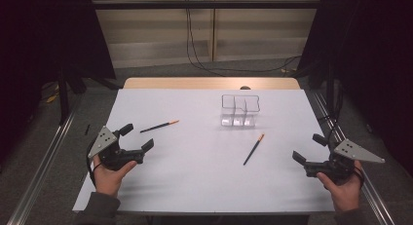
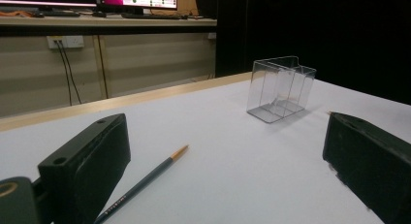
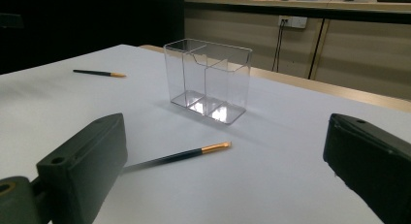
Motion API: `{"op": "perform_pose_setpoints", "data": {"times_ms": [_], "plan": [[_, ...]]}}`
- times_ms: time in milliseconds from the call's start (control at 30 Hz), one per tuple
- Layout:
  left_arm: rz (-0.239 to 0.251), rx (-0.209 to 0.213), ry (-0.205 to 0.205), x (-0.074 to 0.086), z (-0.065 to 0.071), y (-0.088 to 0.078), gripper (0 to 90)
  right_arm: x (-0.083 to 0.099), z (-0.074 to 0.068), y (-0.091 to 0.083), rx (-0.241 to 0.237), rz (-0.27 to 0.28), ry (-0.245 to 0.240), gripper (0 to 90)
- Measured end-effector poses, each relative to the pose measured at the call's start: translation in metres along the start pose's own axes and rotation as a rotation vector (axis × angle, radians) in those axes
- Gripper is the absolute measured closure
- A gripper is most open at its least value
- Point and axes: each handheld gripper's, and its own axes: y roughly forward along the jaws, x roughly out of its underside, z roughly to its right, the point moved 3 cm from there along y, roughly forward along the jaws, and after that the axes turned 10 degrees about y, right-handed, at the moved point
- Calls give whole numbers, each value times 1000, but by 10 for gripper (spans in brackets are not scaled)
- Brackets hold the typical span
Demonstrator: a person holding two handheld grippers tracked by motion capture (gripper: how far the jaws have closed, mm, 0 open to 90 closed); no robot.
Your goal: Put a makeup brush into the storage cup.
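White sheeting covers the worktop (image 1: pixel 195 176), which stands in a dim room with dark curtains at both sides and pale wall panels behind. Near the far middle of the worktop stands a clear plastic holder (image 1: pixel 240 109), upright and divided into compartments, with nothing inside it. Two thin dark brushes with orange-gold ends lie flat on the sheet. The left brush (image 1: pixel 159 126) lies left of the holder and well apart from it, just beyond the left gripper (image 1: pixel 137 137). The right brush (image 1: pixel 253 149) lies in front of the holder, slanting toward the near edge, between the holder and the right gripper (image 1: pixel 309 148).

A hand holds each gripper low at the near corners of the worktop. Both grippers are released: their black jaws stand wide apart with nothing between them. In the left gripper view the left brush (image 2: pixel 145 181) runs from beside one jaw toward the holder (image 2: pixel 280 89). In the right gripper view the right brush (image 3: pixel 186 154) lies ahead of the jaws, with the holder (image 3: pixel 208 81) behind it.
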Motion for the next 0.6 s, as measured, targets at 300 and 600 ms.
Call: {"op": "perform_pose_setpoints", "data": {"times_ms": [300, 600], "plan": [[-10, -5, 18, 0, -3, 7, 28, 0, 0, 0, 3, 1, -4, 15], [-2, -15, 5, -1, -8, 13, 29, 0, 0, 0, -1, -1, -5, 16]]}}
